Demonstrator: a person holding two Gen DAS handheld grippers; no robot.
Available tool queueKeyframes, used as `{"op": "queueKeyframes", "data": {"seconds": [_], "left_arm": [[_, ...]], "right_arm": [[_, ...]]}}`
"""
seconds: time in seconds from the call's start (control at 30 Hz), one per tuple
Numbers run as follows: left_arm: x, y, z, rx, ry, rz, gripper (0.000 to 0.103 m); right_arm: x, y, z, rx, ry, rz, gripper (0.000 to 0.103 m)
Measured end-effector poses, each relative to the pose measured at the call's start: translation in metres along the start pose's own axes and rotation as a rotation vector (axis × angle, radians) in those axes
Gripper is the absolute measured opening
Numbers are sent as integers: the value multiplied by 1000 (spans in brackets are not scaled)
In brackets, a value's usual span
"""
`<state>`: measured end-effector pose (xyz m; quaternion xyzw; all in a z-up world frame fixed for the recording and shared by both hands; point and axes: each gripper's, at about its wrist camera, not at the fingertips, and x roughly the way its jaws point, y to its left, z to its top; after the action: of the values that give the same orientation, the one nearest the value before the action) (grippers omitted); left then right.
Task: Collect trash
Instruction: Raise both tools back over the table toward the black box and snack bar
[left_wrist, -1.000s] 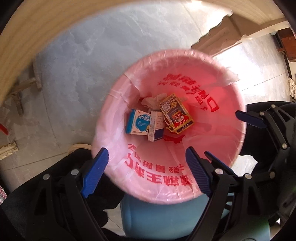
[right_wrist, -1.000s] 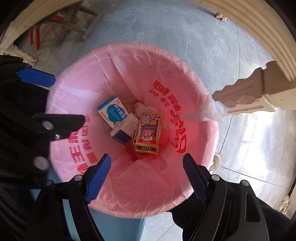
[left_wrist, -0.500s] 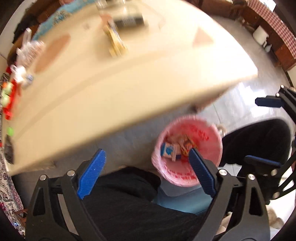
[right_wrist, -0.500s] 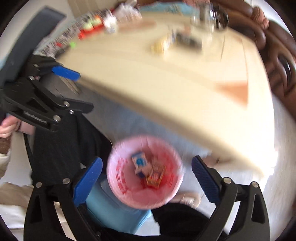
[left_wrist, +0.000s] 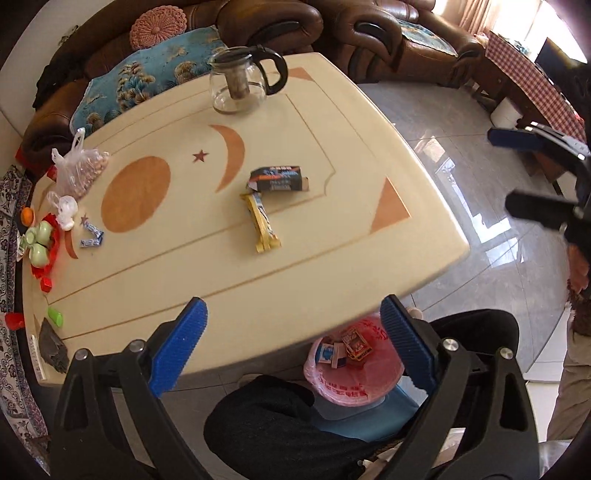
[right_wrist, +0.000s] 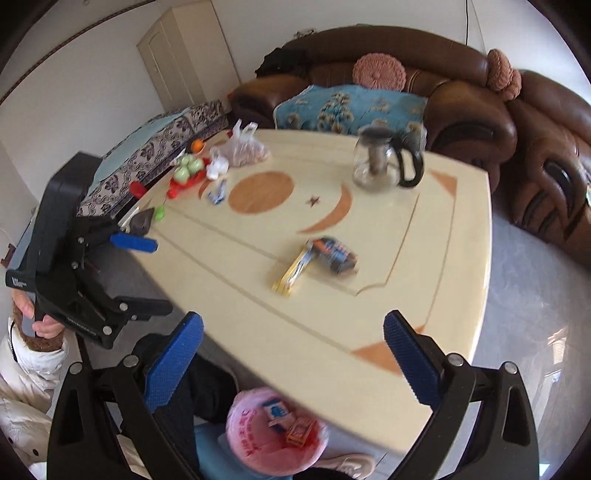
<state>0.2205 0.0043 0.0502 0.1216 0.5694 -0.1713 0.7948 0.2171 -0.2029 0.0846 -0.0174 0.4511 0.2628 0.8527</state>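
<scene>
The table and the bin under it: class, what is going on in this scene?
A person holds a gripping tool in each hand above the table, clearing trash. The left tool is opening with nothing between its pads; the right tool is open and empty. Small boxes already lie in the pink-lined bin below the table's edge. A dark box and a yellow wrapper remain on the tabletop.

Far beyond the fingers a glass teapot (left_wrist: 240, 83) stands on the cream table (left_wrist: 332, 258), a bag of nuts (left_wrist: 83, 171) and green cups (left_wrist: 38, 242) sit far left of the fingers, and a brown sofa (right_wrist: 461, 96) lies beyond.
</scene>
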Motion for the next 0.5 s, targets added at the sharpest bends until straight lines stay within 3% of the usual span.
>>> {"op": "queueKeyframes", "data": {"seconds": [0.2,0.5], "left_arm": [[13,15,31,-18,16,11,92],[66,30,61,-25,83,21,93]], "right_arm": [[4,-29,42,-7,-19,33,96],[61,-59,81,-19,44,34,96]]}}
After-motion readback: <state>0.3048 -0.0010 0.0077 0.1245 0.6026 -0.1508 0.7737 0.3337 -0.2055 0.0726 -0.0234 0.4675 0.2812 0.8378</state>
